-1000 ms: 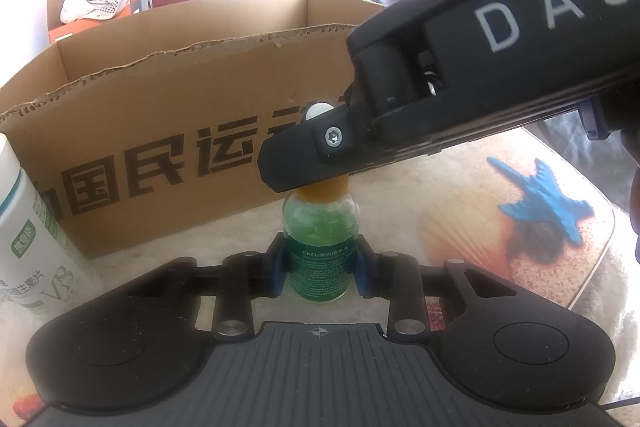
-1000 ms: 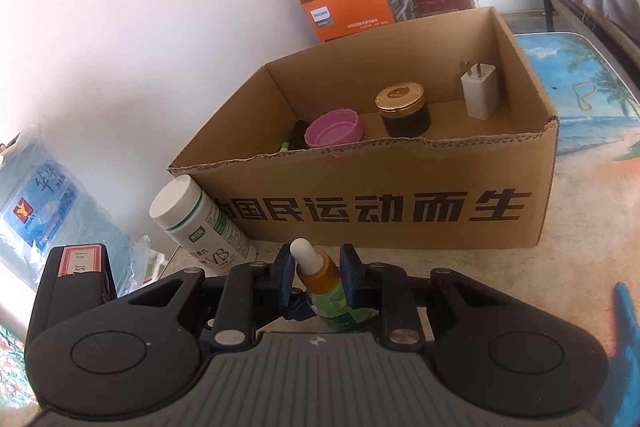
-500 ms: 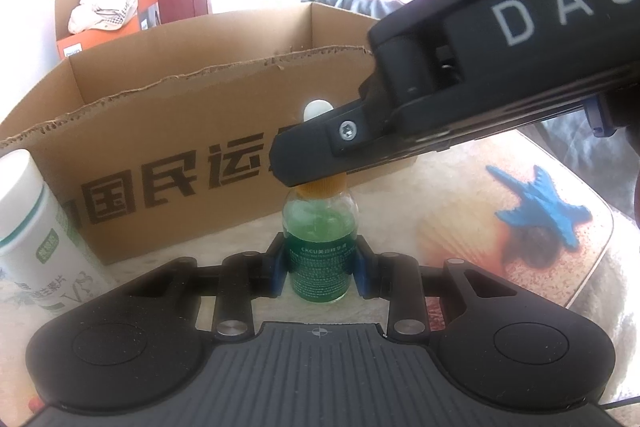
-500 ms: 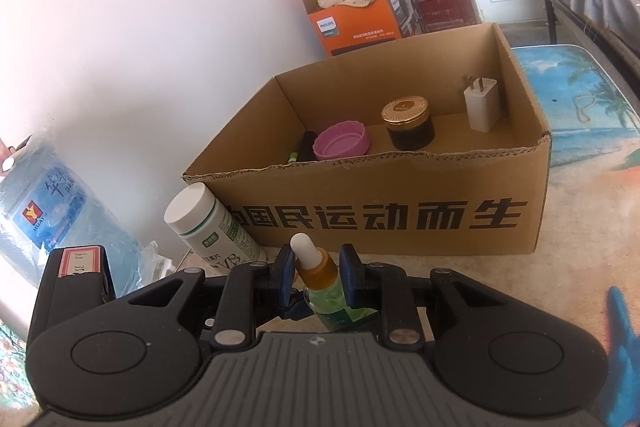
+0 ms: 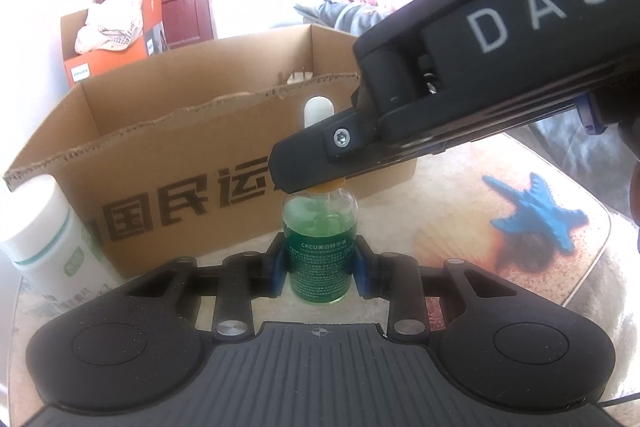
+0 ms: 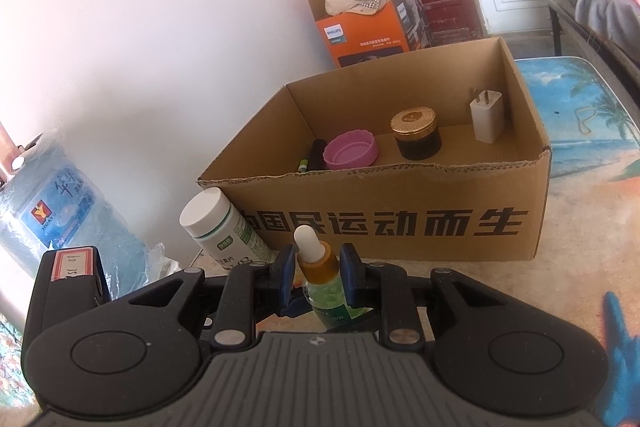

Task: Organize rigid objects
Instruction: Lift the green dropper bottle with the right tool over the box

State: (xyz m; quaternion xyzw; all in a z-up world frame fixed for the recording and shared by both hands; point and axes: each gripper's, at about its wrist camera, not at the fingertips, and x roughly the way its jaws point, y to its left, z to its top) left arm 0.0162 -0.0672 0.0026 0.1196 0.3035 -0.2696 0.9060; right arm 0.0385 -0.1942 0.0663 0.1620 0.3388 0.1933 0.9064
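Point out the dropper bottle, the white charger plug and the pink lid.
dropper bottle (image 5: 319, 259): left wrist view, on its green label.
white charger plug (image 6: 486, 121): right wrist view, on its white body, inside the cardboard box.
pink lid (image 6: 351, 150): right wrist view, on its inner face, inside the box.

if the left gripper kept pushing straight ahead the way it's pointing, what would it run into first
Beyond the green dropper bottle that the left gripper already clamps, the first thing ahead looks like the printed front wall of the cardboard box. How far off that wall stands is hard to judge through this lens.
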